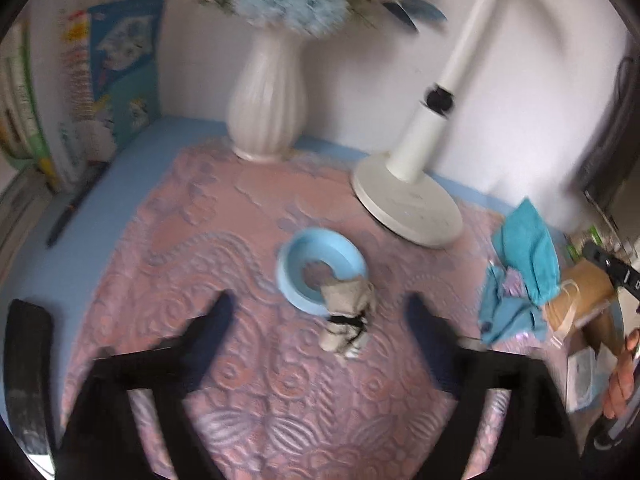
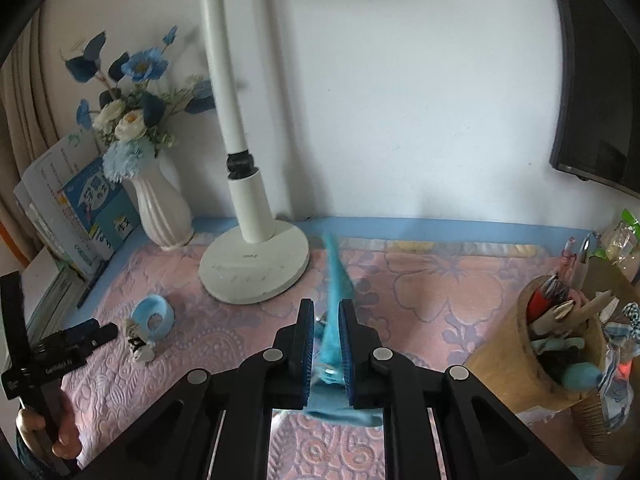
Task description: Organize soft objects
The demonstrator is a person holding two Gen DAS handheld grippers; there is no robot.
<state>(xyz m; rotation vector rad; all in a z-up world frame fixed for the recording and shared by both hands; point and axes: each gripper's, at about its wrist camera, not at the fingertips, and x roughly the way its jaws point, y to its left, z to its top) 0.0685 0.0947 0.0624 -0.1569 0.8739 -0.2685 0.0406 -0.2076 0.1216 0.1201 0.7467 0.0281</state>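
A blue cloth (image 2: pixel 334 344) hangs crumpled between the pads of my right gripper (image 2: pixel 327 312), which is shut on it above the pink patterned mat (image 2: pixel 420 292). In the left wrist view the same blue cloth (image 1: pixel 520 276) dangles at the right. A beige rolled cloth (image 1: pixel 347 320) tied with a black band lies on the mat against a light blue ring (image 1: pixel 320 268). My left gripper (image 1: pixel 320 302) stands open just in front of the roll, touching nothing. From the right wrist view the left gripper (image 2: pixel 103 329) sits left of the roll (image 2: pixel 138 346) and ring (image 2: pixel 154 318).
A white vase (image 1: pixel 264 108) of blue flowers and a white lamp base (image 1: pixel 408 204) stand at the back by the wall. Books (image 2: pixel 76 216) lean at the left. A wooden pen holder (image 2: pixel 532 356) stands at the right, beneath a dark screen (image 2: pixel 592 100).
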